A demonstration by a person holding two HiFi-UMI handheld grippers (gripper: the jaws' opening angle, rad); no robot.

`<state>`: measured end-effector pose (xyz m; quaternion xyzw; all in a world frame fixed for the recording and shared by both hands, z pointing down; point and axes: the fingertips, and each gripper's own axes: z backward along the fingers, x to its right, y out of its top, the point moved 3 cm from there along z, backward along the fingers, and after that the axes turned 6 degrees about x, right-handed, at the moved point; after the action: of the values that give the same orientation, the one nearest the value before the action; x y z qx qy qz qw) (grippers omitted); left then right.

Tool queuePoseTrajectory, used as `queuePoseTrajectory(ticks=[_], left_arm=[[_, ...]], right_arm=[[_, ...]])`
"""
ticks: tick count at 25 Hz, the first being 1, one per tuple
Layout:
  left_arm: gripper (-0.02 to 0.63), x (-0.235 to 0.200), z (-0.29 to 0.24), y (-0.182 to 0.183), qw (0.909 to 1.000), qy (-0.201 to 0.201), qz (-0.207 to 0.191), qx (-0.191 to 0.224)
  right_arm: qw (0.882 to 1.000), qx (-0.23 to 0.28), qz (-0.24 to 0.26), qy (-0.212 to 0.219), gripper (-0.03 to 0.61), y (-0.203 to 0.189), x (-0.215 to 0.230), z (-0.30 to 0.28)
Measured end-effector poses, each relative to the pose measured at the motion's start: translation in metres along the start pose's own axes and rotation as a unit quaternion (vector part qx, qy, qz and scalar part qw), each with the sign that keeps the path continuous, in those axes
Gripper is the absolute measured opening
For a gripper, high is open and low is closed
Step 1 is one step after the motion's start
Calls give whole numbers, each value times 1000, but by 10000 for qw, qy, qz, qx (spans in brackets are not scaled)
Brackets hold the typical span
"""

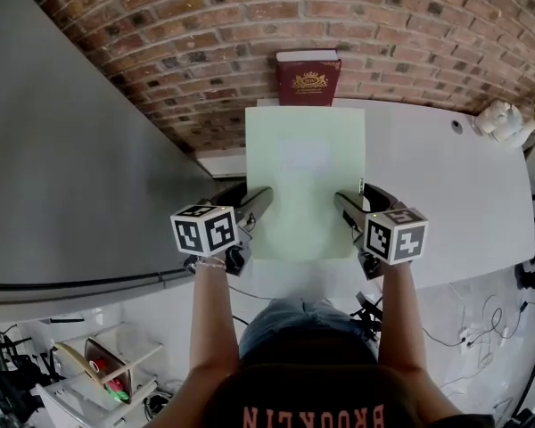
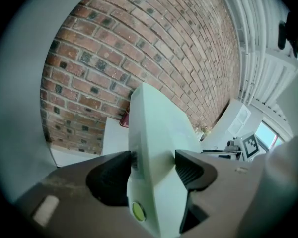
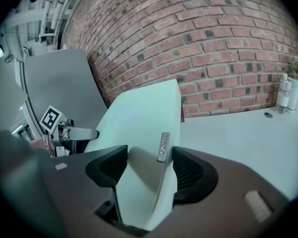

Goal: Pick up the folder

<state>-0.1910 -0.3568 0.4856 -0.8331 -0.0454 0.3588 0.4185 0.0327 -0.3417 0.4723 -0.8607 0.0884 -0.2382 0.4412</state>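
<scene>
The folder (image 1: 305, 178) is a pale green, thick flat case held above the white table (image 1: 455, 194), its long side running away from me toward the brick wall. My left gripper (image 1: 255, 207) is shut on its near left edge, and my right gripper (image 1: 350, 205) is shut on its near right edge. In the left gripper view the folder (image 2: 154, 148) fills the gap between both black pads. In the right gripper view the folder (image 3: 144, 133) sits between the pads, with a small metal clip (image 3: 163, 147) on its edge by the right-hand pad.
A maroon book (image 1: 308, 78) stands against the brick wall beyond the folder. White bottles (image 1: 499, 119) sit at the table's far right. A large grey panel (image 1: 62, 168) lies to the left. A shelf with small items (image 1: 98, 368) is at lower left.
</scene>
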Motion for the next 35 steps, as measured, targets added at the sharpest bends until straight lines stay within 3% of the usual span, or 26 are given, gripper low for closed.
queuePoseTrajectory(ticks=[20,29,35], left_arm=[[289,47,25,75,9920,-233,-887,870],[289,68,34,114,9794,-338,-1386,1427],[288,87,39,135,9600,-373,-2095,1819]], right_arm=[[9918,1041,741,-3,287,77,-23,35],[9795,1663,1134,5,285,120,-32,48],[9647,2145,1523,-94,282,141,-35,59]])
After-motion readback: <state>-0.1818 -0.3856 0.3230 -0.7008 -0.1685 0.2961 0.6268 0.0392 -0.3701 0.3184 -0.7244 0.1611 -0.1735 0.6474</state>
